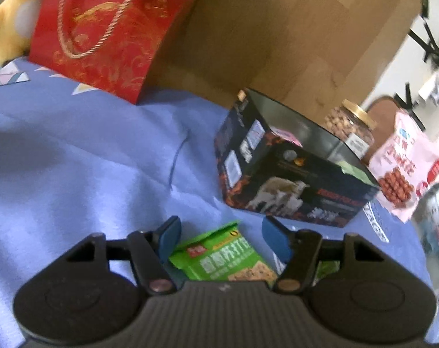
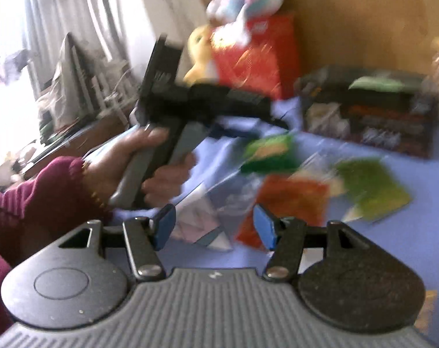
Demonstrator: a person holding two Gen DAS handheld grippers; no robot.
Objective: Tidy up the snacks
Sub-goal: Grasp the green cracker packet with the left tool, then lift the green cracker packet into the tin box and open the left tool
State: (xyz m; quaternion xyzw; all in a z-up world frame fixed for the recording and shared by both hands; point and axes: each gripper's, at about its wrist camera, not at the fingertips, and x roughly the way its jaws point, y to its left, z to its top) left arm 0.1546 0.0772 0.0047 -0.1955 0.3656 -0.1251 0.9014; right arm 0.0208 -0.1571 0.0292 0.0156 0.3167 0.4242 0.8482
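My left gripper (image 1: 220, 239) is open and hovers over a green cracker packet (image 1: 223, 256) that lies on the blue sheet between its blue pads. An open black box (image 1: 289, 168) stands just beyond, with a green packet inside. My right gripper (image 2: 213, 226) is open and empty above the sheet. In the blurred right wrist view an orange packet (image 2: 289, 200), a green packet (image 2: 373, 191) and another green packet (image 2: 270, 153) lie ahead, with the black box (image 2: 367, 116) behind. The left gripper's body (image 2: 190, 98), held in a hand, is over the sheet at left.
A red gift bag (image 1: 103, 32) and yellow plush toy (image 1: 10, 14) stand at the back left. A jar of nuts (image 1: 349, 127) and a pink snack bag (image 1: 404, 162) sit right of the box. A wooden headboard (image 1: 277, 29) is behind.
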